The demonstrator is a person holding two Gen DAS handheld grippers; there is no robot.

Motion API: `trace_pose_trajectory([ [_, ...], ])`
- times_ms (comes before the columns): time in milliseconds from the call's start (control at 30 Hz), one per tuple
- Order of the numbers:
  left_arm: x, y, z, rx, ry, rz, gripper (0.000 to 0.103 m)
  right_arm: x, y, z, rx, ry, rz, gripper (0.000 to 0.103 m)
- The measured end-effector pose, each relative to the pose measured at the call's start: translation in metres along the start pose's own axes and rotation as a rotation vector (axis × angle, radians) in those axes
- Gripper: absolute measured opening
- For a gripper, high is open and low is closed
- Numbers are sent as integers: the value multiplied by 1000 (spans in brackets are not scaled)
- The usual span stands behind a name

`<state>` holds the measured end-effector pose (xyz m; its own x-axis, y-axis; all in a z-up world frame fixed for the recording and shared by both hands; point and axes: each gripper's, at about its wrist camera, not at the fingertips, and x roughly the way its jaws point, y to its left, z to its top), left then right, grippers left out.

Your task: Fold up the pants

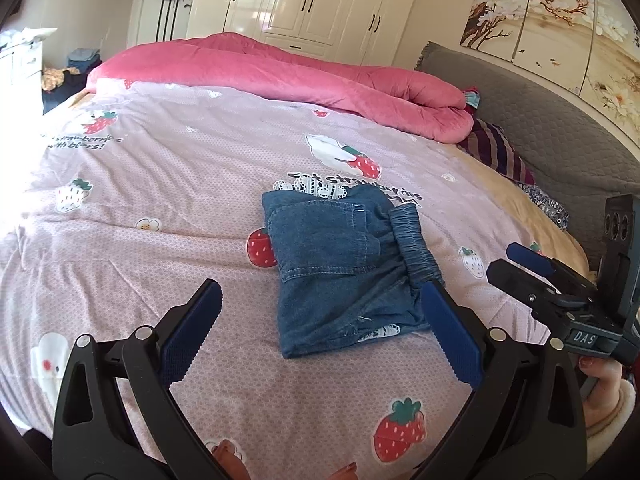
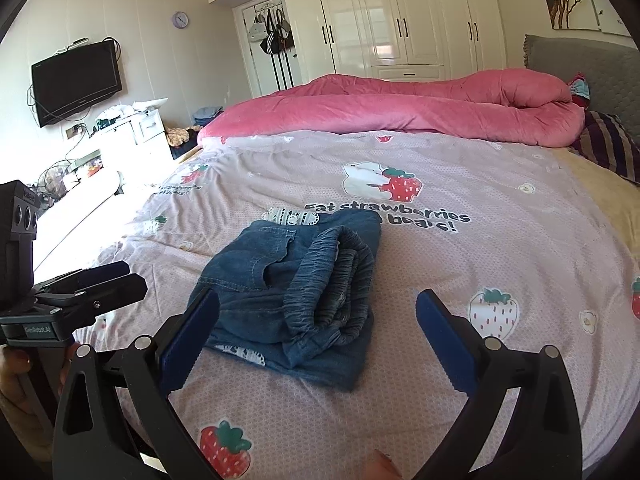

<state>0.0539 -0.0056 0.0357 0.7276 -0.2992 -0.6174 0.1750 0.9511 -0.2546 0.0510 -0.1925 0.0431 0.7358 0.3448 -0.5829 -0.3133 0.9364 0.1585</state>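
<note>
Your left gripper (image 1: 320, 332) and right gripper (image 2: 318, 338): jaws wide, empty. Folded denim pants (image 1: 340, 272) on strawberry bedspread (image 1: 160, 200), twelve o'clock, waistband edge rightward. Open bedspread all around.

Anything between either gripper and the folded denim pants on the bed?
Nothing visible. The folded denim pants lie alone on the strawberry-print bedspread, just ahead of the open left gripper and open right gripper. Only bare bedspread lies between the fingertips and the pants; the pink quilt sits far behind.
</note>
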Motion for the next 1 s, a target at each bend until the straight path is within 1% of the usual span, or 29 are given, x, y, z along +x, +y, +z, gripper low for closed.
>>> trace_pose_trajectory([
  [200,-15,-8,-8,21,-15,19,93,-20,1,-9,7,-3,-5,98],
  [333,-21,-10,-15,20,-6,26,93,-28,4,-13,4,4,-11,98],
  [500,-27,-11,-29,19,7,42,93,-38,8,-23,-19,11,-41,98],
  [667,-30,-17,-49,41,36,59,93,-41,9,-38,-21,35,-79,98],
  [800,-35,-19,-62,52,40,84,93,-43,9,-51,4,53,-76,98],
  [1000,-41,-16,-78,44,54,96,93,-47,12,-66,-1,57,-83,98],
])
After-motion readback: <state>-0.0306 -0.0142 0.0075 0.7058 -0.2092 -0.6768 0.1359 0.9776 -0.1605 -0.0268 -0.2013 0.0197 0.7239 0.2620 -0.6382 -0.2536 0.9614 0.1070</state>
